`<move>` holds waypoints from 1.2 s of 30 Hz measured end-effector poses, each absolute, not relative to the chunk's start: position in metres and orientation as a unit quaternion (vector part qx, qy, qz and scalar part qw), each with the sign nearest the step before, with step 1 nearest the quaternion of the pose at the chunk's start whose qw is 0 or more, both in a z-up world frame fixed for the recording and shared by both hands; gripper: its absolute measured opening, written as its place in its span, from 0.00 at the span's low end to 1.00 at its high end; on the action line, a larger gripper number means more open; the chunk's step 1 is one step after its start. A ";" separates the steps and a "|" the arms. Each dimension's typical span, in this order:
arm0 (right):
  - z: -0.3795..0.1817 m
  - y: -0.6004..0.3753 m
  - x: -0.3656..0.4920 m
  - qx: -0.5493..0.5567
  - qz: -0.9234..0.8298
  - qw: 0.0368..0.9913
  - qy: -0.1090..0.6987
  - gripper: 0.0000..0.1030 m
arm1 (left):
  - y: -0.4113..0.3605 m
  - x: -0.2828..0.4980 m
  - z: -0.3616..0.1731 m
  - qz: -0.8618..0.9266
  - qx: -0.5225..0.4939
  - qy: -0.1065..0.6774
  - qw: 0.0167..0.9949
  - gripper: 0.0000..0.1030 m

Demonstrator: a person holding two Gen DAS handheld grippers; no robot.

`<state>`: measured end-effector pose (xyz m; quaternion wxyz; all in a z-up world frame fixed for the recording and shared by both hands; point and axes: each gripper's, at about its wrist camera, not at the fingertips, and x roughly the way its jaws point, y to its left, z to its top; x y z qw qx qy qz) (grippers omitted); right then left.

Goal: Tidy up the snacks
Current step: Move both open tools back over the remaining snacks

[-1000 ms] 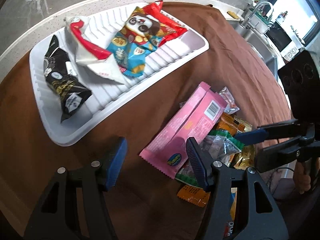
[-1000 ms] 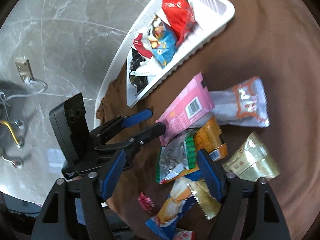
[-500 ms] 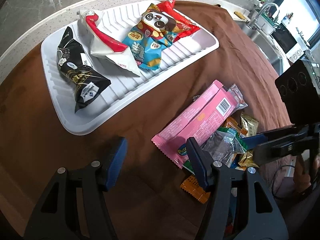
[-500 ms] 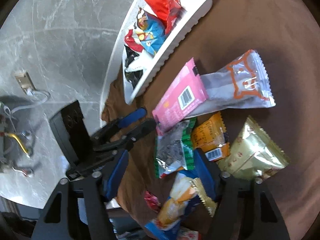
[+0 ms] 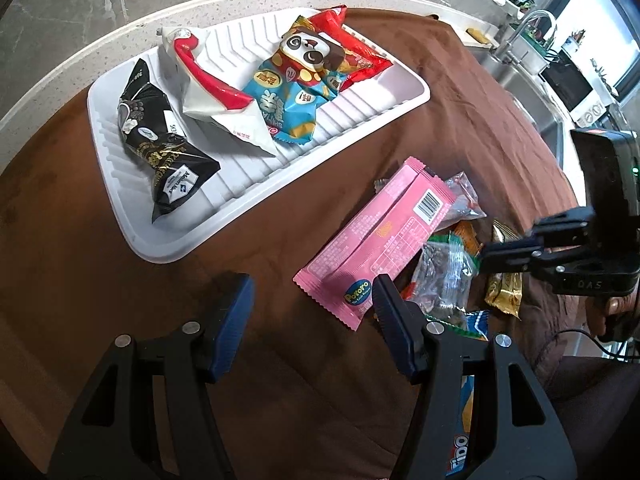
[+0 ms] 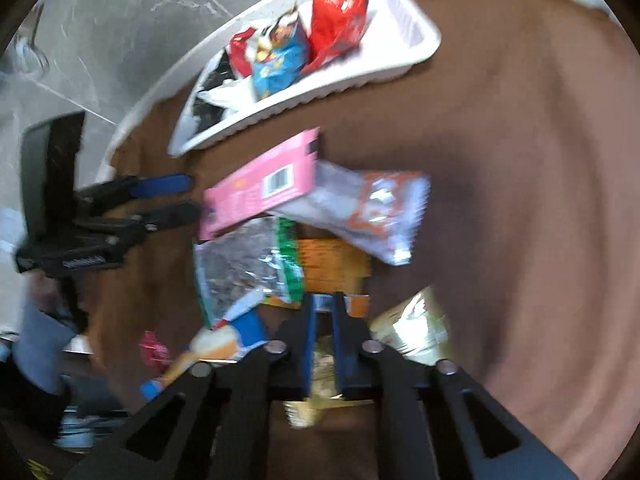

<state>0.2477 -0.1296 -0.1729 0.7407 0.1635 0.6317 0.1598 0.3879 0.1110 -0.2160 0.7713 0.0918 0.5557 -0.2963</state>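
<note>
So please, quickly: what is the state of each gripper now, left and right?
Left gripper: open, holding nothing, above the brown cloth.
Right gripper: jaws closing, nearly together, with a small gold snack packet between them; a firm grip cannot be told.

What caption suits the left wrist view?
Open left hand-held gripper above brown cloth, beside pink packet; four snacks fill white tray.

**Materials and finishes**

Matt brown velvety cloth (image 5: 460, 92) over a speckled pale stone surface (image 5: 60, 76). Smooth ribbed white plastic tray (image 5: 132, 216). Glossy crinkled film on the pink snack packet (image 5: 380, 236); shiny foil on the gold sachet (image 6: 416, 328).
</note>
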 end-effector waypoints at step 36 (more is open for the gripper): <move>-0.169 -0.133 0.256 0.057 0.130 0.781 0.609 0.61 | 0.031 0.386 -0.227 -0.346 0.160 0.547 0.745 0.58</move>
